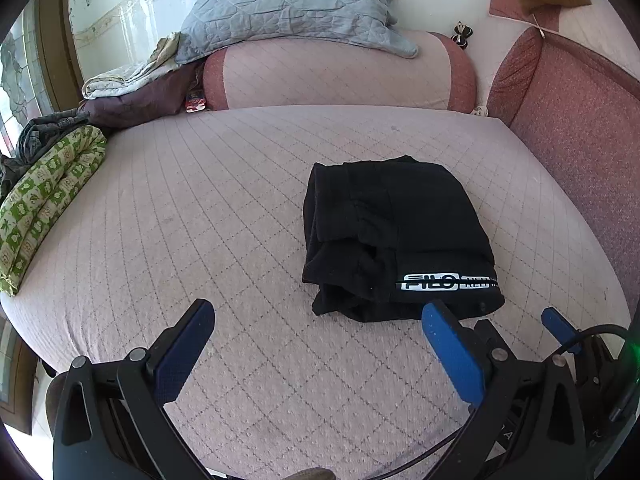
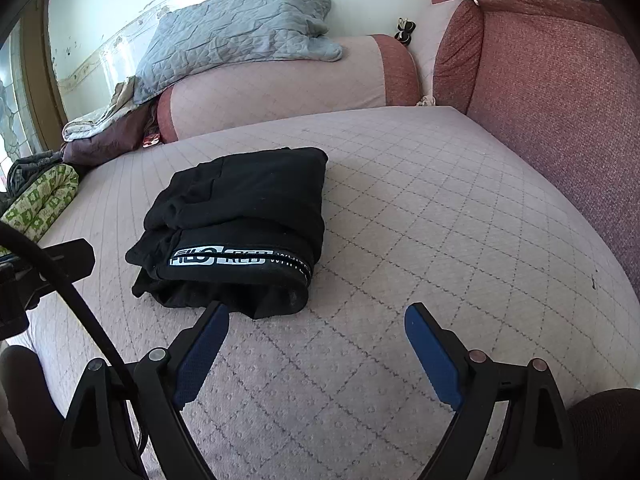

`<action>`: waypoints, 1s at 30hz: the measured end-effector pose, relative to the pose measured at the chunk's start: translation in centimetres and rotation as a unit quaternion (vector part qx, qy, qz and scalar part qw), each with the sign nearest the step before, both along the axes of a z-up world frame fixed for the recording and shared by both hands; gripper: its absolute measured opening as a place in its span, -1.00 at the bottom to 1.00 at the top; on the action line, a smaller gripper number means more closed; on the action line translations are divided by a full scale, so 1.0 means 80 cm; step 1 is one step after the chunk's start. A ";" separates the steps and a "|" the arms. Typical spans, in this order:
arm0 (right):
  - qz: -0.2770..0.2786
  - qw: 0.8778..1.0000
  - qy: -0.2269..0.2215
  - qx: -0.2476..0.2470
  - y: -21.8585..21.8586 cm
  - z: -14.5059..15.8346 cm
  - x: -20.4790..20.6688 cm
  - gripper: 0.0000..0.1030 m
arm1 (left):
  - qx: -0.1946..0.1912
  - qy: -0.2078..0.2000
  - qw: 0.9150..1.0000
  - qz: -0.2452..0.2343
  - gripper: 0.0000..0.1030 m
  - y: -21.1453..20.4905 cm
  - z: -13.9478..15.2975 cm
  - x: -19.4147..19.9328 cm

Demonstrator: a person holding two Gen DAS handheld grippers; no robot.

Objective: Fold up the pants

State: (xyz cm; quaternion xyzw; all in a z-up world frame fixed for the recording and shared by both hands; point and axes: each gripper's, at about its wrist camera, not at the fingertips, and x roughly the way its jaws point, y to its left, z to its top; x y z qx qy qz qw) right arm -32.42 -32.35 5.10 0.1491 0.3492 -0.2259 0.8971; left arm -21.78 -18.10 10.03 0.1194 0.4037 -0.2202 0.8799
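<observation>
At the bottom of each view, the left tool and right tool are spread wide, holding nothing. Just beyond them, mid-frame, the black pants lie folded compactly on the pink bed. A grey quilt sits top centre.

Both cams sit low over the bed, close in, facing the pillows at 12 o'clock. Left cam has the pants at 1 o'clock, right cam at 11. Both share the bed, pants and pillows.
</observation>
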 end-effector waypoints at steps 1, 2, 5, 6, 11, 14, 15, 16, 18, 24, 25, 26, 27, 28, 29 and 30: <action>0.000 1.000 0.000 0.000 0.000 0.000 0.000 0.81 | 0.000 0.001 1.000 0.000 1.00 0.000 -0.001 0.000; 0.000 1.000 0.000 0.000 0.001 0.000 0.000 0.81 | 0.000 0.003 1.000 -0.001 1.00 0.000 -0.001 0.001; -0.001 1.000 0.000 0.000 0.002 0.000 0.000 0.81 | 0.001 0.007 1.000 0.000 1.00 0.001 -0.004 0.002; -0.001 1.000 0.000 0.000 0.003 -0.001 0.000 0.81 | 0.001 0.009 1.000 0.000 1.00 0.001 -0.005 0.002; 0.000 1.000 0.002 0.001 0.005 -0.002 0.000 0.81 | 0.001 0.016 1.000 0.001 1.00 0.002 -0.009 0.005; 0.001 1.000 0.004 0.001 0.005 -0.004 0.001 0.81 | 0.001 0.020 1.000 0.002 1.00 0.002 -0.012 0.005; 0.002 1.000 0.005 0.001 0.005 -0.004 0.002 0.81 | 0.002 0.021 1.000 0.002 1.00 0.001 -0.012 0.005; 0.002 1.000 0.005 0.001 0.005 -0.004 0.002 0.81 | 0.002 0.022 1.000 0.002 1.00 0.001 -0.013 0.006; 0.003 1.000 0.006 0.001 0.006 -0.005 0.003 0.81 | -0.001 0.024 1.000 0.000 1.00 0.002 -0.012 0.006; 0.004 0.999 -0.024 0.029 -0.009 0.018 -0.004 0.82 | -0.090 0.051 0.994 0.021 1.00 0.031 0.018 0.059; 0.001 0.999 -0.029 0.035 -0.018 0.025 -0.002 0.83 | -0.107 0.067 0.992 0.026 1.00 0.034 0.017 0.073; 0.001 0.999 -0.029 0.042 -0.029 0.030 0.004 0.84 | -0.126 0.091 0.988 0.024 1.00 0.034 0.014 0.092; 0.005 0.998 -0.029 0.054 -0.042 0.033 0.013 0.84 | -0.143 0.120 0.982 0.016 1.00 0.031 0.006 0.113; 0.009 0.997 -0.026 0.071 -0.056 0.035 0.023 0.84 | -0.154 0.142 0.978 0.009 0.99 0.027 -0.002 0.129; 0.017 0.995 -0.019 0.097 -0.072 0.034 0.039 0.84 | -0.158 0.159 0.975 0.007 0.94 0.021 -0.011 0.144; 0.026 0.992 -0.015 0.121 -0.086 0.031 0.052 0.84 | -0.156 0.171 0.973 0.007 0.89 0.013 -0.021 0.158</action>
